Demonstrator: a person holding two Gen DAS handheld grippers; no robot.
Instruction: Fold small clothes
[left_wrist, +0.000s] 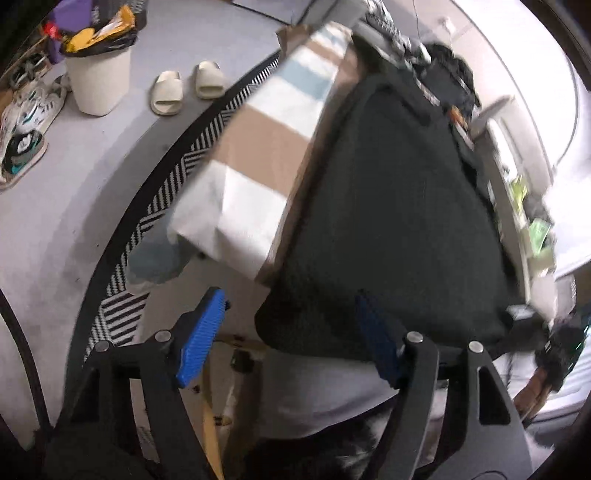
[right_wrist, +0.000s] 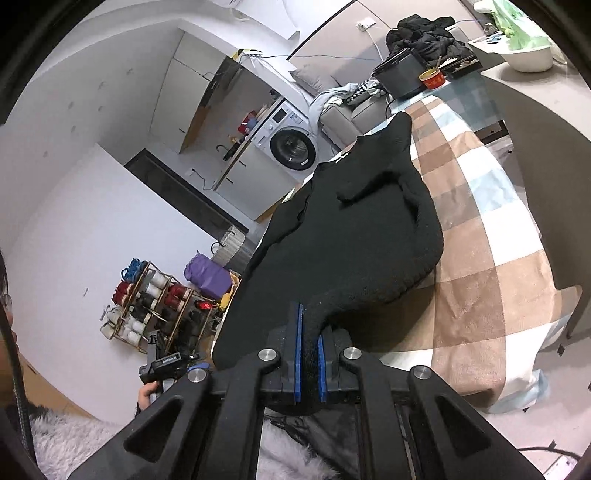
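Right, we have the right hand-held gripper clamped on the black garment, its length running away ahead over the checked surface. Left hand-held gripper gapes empty, nearest the hem just ahead.

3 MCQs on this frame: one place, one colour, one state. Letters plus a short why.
1. Where does the black garment lie?
A. in the washing machine
B. on the checked cloth
C. on the shoe rack

2. What colour are the gripper pads?
A. red
B. green
C. blue

3. What is the state of the right gripper?
A. shut on the garment's edge
B. wide open, empty
C. holding a slipper

Key: 1 B, the garment spreads over the brown, white and pale blue checked cloth. 2 C, the pads show blue in both wrist views. 3 A, black fabric is pinched between its closed pads.
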